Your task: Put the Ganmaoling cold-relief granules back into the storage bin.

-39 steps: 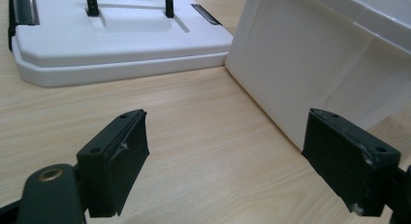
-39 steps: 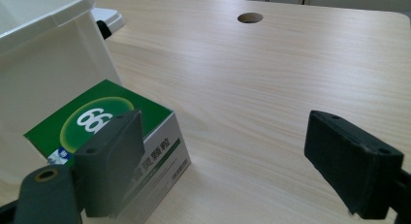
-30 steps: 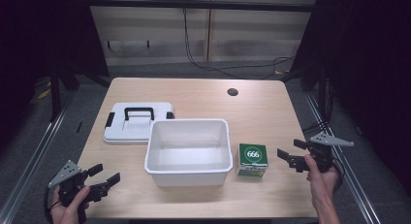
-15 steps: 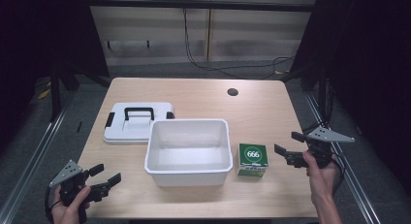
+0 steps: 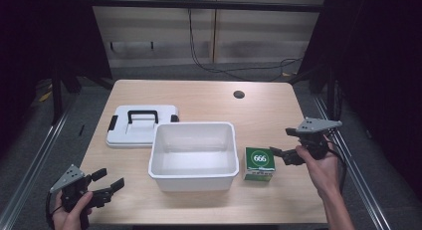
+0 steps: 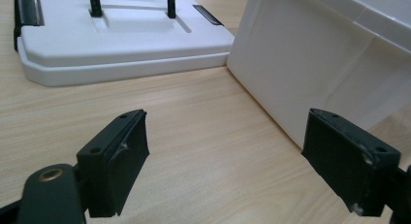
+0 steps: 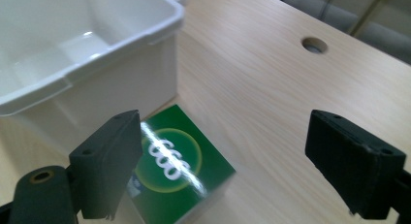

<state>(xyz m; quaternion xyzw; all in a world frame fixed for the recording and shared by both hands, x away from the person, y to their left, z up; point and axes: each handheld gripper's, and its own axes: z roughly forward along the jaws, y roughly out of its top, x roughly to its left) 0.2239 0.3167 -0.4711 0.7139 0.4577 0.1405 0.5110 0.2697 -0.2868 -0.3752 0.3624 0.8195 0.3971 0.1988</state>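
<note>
Right now my right gripper (image 5: 281,143) hovers just beside the green "666" box (image 5: 259,163), jaws spread wide, gripping nothing. Box stands on the wooden table (image 5: 209,98), close to the right of the white plastic bin (image 5: 193,154). My left gripper (image 5: 105,182) sits low at the table's front-left corner, jaws apart, empty. White lid (image 5: 141,126) lies flat behind the bin.

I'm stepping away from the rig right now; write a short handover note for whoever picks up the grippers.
Right gripper: open, empty, just right of the green box, jaws not yet around it.
Left gripper: open, empty, at the table's near left corner.
Green box: on the table beside the white bin's right wall. Bin empty; its lid lies flat behind it to the left.
Done: nothing moved yet.
Left, probably: grip the box, put it in the bin, fit the lid.
</note>
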